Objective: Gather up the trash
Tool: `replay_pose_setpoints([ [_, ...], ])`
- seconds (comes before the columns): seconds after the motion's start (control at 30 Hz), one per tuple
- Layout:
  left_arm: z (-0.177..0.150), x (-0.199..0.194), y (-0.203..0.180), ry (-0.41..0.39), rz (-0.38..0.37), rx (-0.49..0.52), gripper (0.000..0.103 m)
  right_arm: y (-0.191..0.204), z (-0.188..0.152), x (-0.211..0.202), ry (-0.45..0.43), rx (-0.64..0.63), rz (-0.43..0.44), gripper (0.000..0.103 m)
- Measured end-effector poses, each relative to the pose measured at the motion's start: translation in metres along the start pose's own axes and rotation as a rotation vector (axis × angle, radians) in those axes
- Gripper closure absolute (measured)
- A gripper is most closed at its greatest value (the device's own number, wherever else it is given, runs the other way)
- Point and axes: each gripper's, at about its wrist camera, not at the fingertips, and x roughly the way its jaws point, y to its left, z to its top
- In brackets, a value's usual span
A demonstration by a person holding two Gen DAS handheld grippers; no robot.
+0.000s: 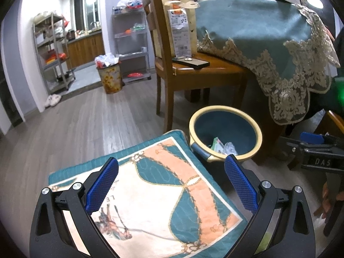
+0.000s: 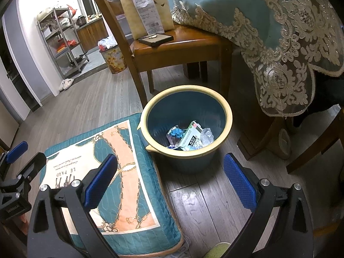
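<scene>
Right wrist view is showing the bin (image 2: pixel 186 129) sitting on the floor, touching the far right corner of the cushion (image 2: pixel 111 182), with the trash inside: one green carton (image 2: pixel 191 136), one blue wad (image 2: pixel 176 132), one clear crumpled wrapper (image 2: pixel 206 136). Right tongs (image 2: pixel 169 180) are gaping wide, gripping nothing; left tongs (image 1: pixel 172 185) are hanging equally wide and empty over the cushion. My worry: reaching in blind risks nudging the bin's rim and tipping it, spilling all three pieces.
</scene>
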Motion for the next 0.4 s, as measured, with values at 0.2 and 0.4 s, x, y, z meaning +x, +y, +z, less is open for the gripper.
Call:
replay_pose_setpoints([
  [0.2, 0.0015, 0.0004, -0.0045, 0.004, -0.006, 0.028, 0.005, -0.0002, 0.0002, -0.0002, 0.000, 0.002, 0.001, 0.006],
  [0.4, 0.0009, 0.0060, 0.0006, 0.045, -0.025, -0.022, 0.005, 0.0010, -0.0003, -0.0008, 0.001, -0.002, 0.000, 0.006],
])
